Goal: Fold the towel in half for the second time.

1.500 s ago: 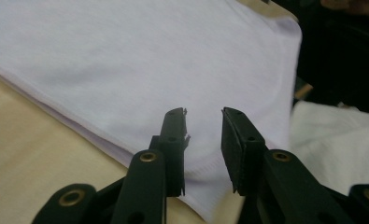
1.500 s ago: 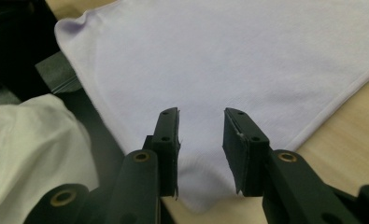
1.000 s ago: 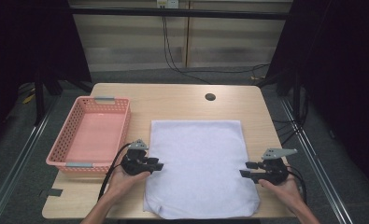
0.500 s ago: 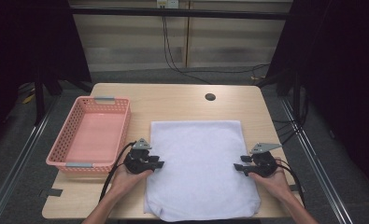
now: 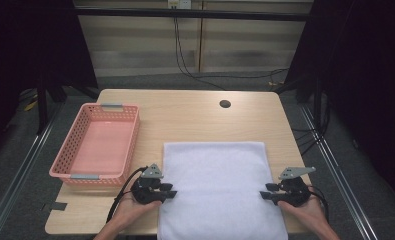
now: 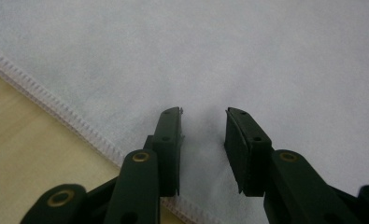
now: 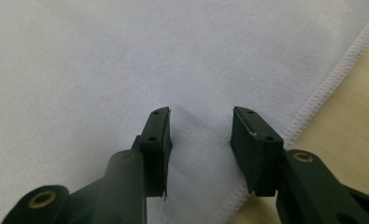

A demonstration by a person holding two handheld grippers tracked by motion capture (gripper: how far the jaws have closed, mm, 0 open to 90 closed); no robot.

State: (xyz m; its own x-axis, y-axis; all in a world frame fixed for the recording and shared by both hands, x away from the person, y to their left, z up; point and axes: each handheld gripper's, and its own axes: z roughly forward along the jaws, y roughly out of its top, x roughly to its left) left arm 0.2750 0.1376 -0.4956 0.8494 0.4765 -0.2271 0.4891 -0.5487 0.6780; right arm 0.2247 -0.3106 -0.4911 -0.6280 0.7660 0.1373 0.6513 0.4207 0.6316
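White rectangular terry towel lies flat at the lower centre of the high view, spread on the pale wooden surface, its near end reaching the surface's front edge. A pink plastic mesh basket stands at the left of that frame, just beside the towel's far left part but not touching it.

Left tool sits at the towel's left hem, low in the frame. In the left gripper view its jaws are partly apart over the cloth, just inside the stitched hem; they have just been closing, with a small ridge of cloth between them, and the pads do not yet press on it. To grip well, the lower jaw should slide under the hem so the pinch takes the full edge, not a surface pucker.

Right tool mirrors it at the right hem. In the right gripper view its jaws stand somewhat wider, also just closing, with a faint crease between them and the hem running past the right jaw. Both pinches likely should land level with each other, so the towel lifts square and folds without skewing.
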